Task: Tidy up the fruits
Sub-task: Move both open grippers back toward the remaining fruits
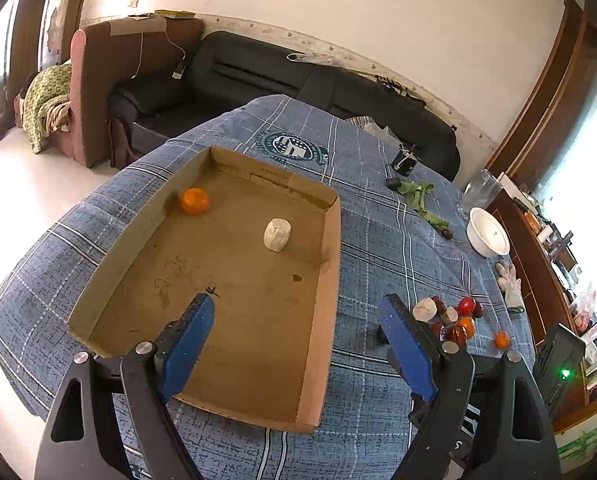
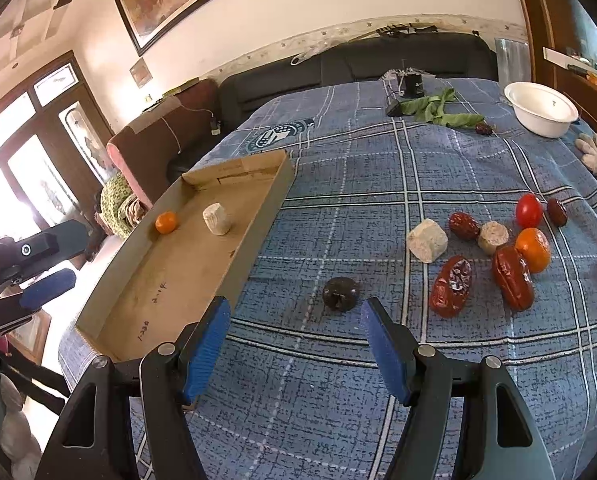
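A shallow cardboard tray (image 1: 326, 280) (image 2: 258, 216) lies on the blue plaid cloth and holds a small orange (image 1: 195, 201) (image 2: 166, 222) and a pale peeled chunk (image 1: 277, 234) (image 2: 217, 219). My left gripper (image 1: 298, 312) is open and empty over the tray's near right part. My right gripper (image 2: 296, 316) is open and empty, just short of a dark round fruit (image 2: 341, 293). To the right lie another pale chunk (image 2: 427, 240), red dates (image 2: 512, 276), a red tomato (image 2: 529, 210) and oranges (image 2: 533, 249); this pile also shows in the left wrist view (image 1: 454, 320).
A white bowl (image 2: 538, 120) (image 1: 478, 240) stands at the far right. Green leaves (image 2: 438, 110) and a small black device (image 2: 412, 84) lie at the back. White gloves (image 2: 596, 152) lie at the right edge. A dark sofa (image 1: 258, 72) stands behind the table.
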A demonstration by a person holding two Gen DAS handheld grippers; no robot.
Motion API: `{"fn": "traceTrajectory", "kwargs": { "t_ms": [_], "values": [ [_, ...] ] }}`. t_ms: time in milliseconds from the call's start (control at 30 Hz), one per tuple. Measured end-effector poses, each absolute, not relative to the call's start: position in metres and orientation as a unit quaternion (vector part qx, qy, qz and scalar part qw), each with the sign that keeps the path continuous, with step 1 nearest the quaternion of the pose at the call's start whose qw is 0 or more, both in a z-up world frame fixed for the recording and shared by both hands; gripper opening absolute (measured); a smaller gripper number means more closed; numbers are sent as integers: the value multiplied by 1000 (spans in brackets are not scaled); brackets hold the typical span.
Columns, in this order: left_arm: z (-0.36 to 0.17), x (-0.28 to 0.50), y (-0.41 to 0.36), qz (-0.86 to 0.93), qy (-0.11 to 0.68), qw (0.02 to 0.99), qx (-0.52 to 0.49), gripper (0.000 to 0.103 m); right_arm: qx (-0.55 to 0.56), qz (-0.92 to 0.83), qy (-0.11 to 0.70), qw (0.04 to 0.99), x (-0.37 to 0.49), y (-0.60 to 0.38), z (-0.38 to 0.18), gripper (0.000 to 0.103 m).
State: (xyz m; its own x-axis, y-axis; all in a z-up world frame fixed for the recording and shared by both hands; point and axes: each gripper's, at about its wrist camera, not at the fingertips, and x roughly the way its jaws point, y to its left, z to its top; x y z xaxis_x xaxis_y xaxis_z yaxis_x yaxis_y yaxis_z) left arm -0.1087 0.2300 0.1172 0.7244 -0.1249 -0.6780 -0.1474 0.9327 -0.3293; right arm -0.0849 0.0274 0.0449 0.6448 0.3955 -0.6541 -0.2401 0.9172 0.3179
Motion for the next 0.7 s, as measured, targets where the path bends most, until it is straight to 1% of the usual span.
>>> {"fn": "traceTrajectory", "kwargs": {
  "t_ms": [233, 367, 433, 500, 533, 700],
  "values": [
    [111, -103, 224, 3, 383, 905, -183, 84, 109, 162, 382, 903, -86, 10, 44, 73],
    [113, -104, 227, 5, 376, 906, -192, 84, 104, 145, 372, 911, -93, -11, 51, 73],
    [109, -101, 225, -1, 376, 905, -197, 84, 96, 119, 357, 922, -102, -37, 59, 73],
    [103, -94, 217, -10, 382, 903, -196, 84, 95, 89, 345, 930, -110, -65, 65, 77],
    [98, -89, 209, -20, 390, 900, -193, 84, 97, 66, 339, 933, -114, -85, 68, 78],
    [76, -71, 159, -88, 428, 885, -161, 84, 103, -3, 351, 931, -118, -151, 70, 77]
  ]
}}
